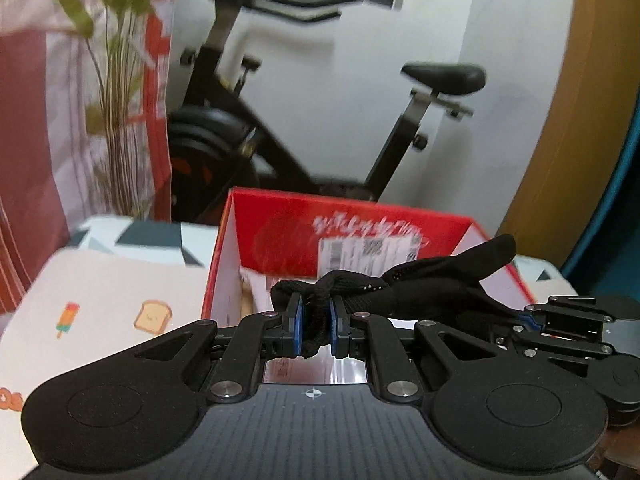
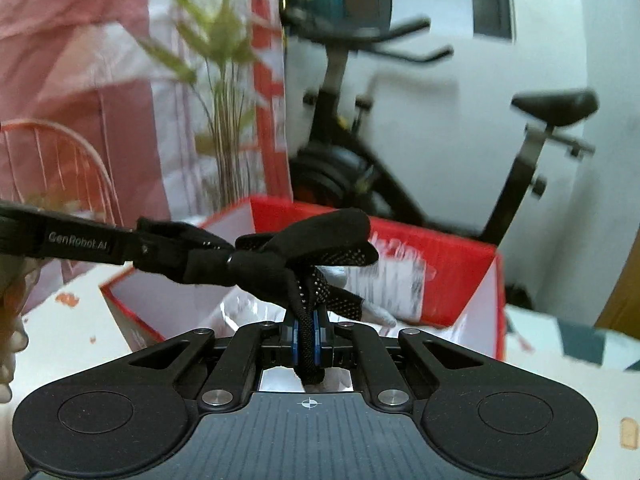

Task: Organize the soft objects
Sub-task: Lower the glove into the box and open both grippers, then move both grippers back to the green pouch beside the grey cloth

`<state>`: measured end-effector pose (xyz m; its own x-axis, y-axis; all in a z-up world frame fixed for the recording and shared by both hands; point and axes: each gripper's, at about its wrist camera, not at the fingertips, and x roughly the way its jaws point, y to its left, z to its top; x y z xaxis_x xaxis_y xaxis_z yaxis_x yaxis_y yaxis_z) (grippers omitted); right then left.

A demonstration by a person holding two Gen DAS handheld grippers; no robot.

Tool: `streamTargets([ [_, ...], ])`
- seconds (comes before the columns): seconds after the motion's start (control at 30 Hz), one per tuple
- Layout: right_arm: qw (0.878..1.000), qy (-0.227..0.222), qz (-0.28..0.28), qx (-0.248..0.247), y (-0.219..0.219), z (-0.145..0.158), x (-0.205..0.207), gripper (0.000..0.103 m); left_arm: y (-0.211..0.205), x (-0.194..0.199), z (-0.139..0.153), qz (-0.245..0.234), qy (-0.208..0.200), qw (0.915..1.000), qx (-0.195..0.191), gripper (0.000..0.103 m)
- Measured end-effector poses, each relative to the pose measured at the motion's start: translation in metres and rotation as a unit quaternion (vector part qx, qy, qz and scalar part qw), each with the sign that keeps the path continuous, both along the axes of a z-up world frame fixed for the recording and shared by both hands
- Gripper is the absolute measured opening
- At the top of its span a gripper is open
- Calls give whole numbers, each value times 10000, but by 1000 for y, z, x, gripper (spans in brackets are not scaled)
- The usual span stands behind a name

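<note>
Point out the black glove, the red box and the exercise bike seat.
black glove (image 2: 320, 236), right wrist view, on its bunched knit middle.
red box (image 1: 280, 220), left wrist view, on its back wall.
exercise bike seat (image 1: 444, 76), left wrist view, on the saddle top.

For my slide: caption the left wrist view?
Left hand-held gripper pinches a black glove above the red box.

Black knitted cloth on the glove (image 2: 280, 264), matt, studded with small pale grip dots. Matt black plastic on the left tool (image 1: 316, 316) and right tool (image 2: 307, 332), blue rubbery pads, bright metal rivets. Glossy red card outside the box (image 1: 360, 236), plain white inside, with a paper label. Smooth printed cloth over the surface (image 1: 108, 304). Matt black padding on the bike saddle (image 1: 444, 78)
</note>
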<state>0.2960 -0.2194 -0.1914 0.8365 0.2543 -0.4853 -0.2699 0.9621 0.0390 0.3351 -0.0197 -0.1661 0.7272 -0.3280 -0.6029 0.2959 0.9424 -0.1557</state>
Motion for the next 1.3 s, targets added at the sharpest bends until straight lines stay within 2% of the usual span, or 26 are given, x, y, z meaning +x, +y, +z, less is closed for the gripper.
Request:
streamTargets([
  [0.3,9984,486,-228,179,-6,-20,28,7,-11,17,-22,-298,87,9992,244,14],
  [0.37,9982,479,-316,163,-9,-21,30,9,-14,18,-24,-374,62,9987,340,15],
  [0.5,9976,352,-597,-4,-13,-21,28,22,-20,18,-26,-494,30,9972,559,23],
  [0.53,9975,237,-666,-93,-12,-20,25,24,-20,18,-25,-516,47,9970,581,27],
  [0.6,9967,46,-755,-286,-13,-16,18,29,-19,14,-22,-514,-11,9970,587,52],
  [0.67,9960,-59,-830,-314,-15,-11,13,38,-17,8,-17,-506,-155,9969,586,64],
  [0.73,9954,-157,-909,-247,-18,-6,6,62,-14,2,-11,-468,-249,9966,628,76],
  [0.8,9946,-279,-977,-220,-19,-1,-2,75,-11,-5,-4,-340,-348,9968,641,96],
  [0.87,9933,-382,-1048,-300,-17,3,-10,83,-5,-14,4,-218,-456,9972,548,102],
  [0.93,9936,-379,-1038,-249,-17,5,-16,99,-1,-20,9,-138,-457,9977,480,103],
  [0.97,9935,-382,-1051,-203,-17,6,-19,102,1,-24,11,-107,-454,9979,451,103],
  [1.17,9908,-495,-1260,-56,-19,12,-45,103,7,-51,16,232,-506,9962,675,103],
  [1.3,9898,-590,-1293,63,-24,13,-66,103,12,-70,17,172,-539,9962,656,103],
])
